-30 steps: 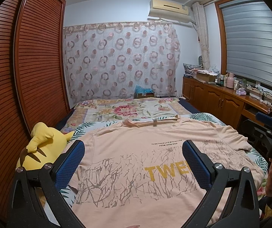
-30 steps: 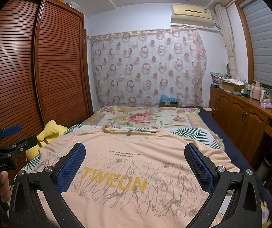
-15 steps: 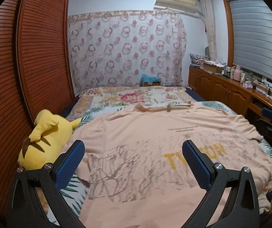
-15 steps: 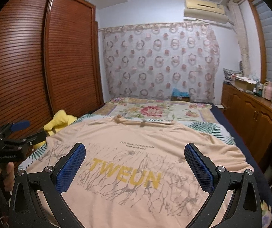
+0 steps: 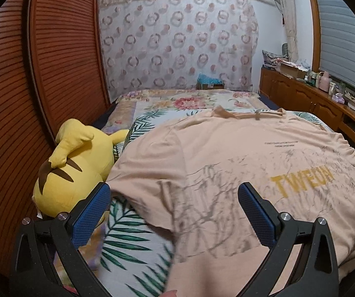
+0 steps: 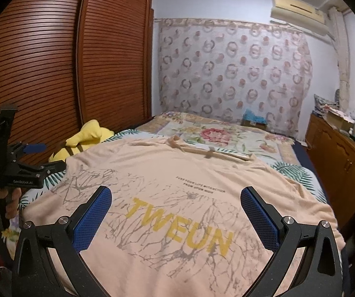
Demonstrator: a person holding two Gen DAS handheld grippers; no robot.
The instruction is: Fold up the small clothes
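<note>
A peach T-shirt (image 5: 239, 153) with yellow "TWEUN" print lies spread flat, face up, on the bed, collar toward the far end; it also shows in the right wrist view (image 6: 177, 188). My left gripper (image 5: 175, 198) is open and empty, above the shirt's left sleeve and lower left side. My right gripper (image 6: 176, 204) is open and empty, above the shirt's lower front. The left gripper also shows from the side at the left of the right wrist view (image 6: 35, 156), held in a hand beyond the shirt's left edge.
A yellow plush toy (image 5: 71, 170) lies left of the shirt against the wooden slatted wardrobe (image 5: 41, 74). The bed's leaf-print and floral cover (image 5: 177, 104) extends beyond the collar. A wooden cabinet (image 5: 308, 101) with clutter runs along the right.
Both grippers have swung left: the left view now centres on the shirt's left sleeve and the plush toy. Both stay open. The shirt has not moved.
</note>
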